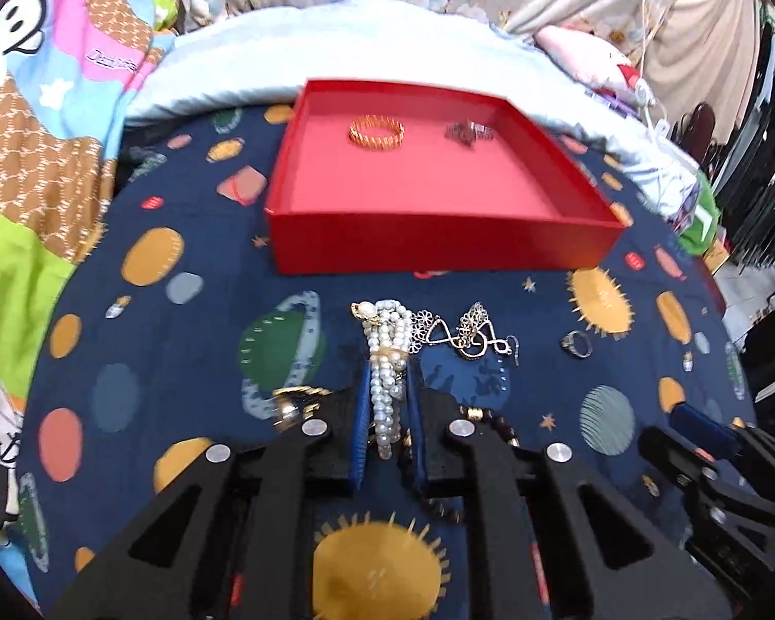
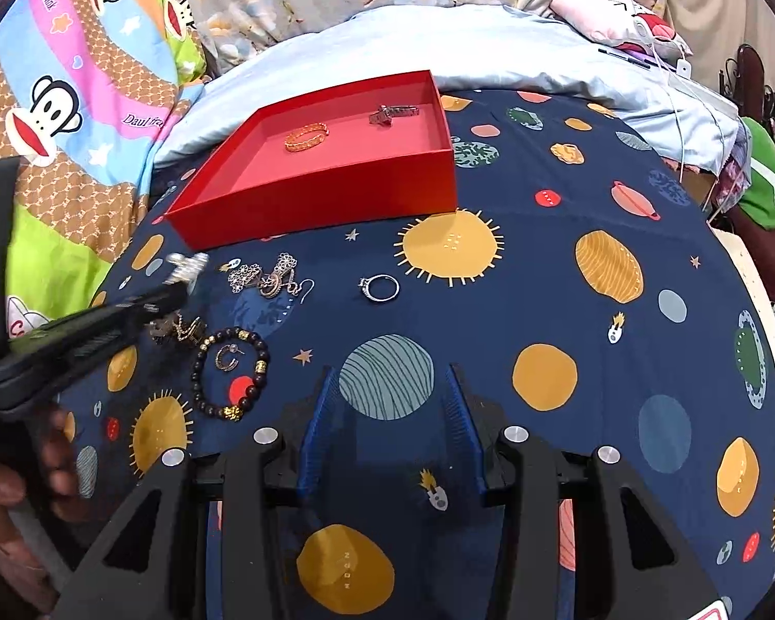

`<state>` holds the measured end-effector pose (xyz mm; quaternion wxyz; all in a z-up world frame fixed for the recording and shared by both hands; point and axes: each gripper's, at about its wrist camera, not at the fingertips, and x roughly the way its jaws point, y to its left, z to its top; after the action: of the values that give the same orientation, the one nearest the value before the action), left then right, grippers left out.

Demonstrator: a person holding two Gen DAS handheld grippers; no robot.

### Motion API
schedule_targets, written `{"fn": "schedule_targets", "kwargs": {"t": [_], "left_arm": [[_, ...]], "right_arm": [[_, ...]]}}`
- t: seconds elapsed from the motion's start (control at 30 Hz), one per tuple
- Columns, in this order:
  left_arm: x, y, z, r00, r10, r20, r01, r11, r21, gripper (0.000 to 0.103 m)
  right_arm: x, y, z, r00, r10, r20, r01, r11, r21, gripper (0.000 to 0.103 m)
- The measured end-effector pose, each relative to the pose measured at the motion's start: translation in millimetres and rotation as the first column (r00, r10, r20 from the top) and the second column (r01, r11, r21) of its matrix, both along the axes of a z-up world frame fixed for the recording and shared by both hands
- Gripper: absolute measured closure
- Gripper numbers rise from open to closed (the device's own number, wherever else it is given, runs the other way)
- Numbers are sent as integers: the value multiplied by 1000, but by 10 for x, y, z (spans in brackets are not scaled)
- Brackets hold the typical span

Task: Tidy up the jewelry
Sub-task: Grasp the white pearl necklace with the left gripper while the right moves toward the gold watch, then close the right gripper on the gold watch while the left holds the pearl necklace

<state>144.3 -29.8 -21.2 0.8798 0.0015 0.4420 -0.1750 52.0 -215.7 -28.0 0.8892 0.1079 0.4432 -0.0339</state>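
The left gripper (image 1: 387,387) pinches the pearl bracelet (image 1: 386,361) at lower centre (right gripper (image 2: 387,398) gapes empty), whose loose strands could snag the neighbouring chains (image 1: 460,336).

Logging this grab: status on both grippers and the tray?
Left gripper shut on pearl bracelet. Right gripper open, nothing between its jaws. Red tray holds gold bangle and dark bracelet; path to tray clear.
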Motion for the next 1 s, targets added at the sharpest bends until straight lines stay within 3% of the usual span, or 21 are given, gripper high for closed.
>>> {"fn": "schedule_targets", "kwargs": {"t": [0.17,0.37,0.7,1.0], "left_arm": [[-155,334,185,999,46,17,-46,999,-26,90],[-256,637,177,994,105,2,-105,994,-29,90],[-296,762,44,993,112,-36,-113,993,-35,90],[-275,887,-30,988,142,-52,-144,989,-40,90]], "right_arm": [[14,75,-12,1000,13,-6,-12,1000,2,61],[43,279,-43,998,56,-13,-56,998,1,61],[144,422,-14,998,70,-9,-70,998,10,61],[380,933,-11,979,203,-7,-203,979,33,61]]}}
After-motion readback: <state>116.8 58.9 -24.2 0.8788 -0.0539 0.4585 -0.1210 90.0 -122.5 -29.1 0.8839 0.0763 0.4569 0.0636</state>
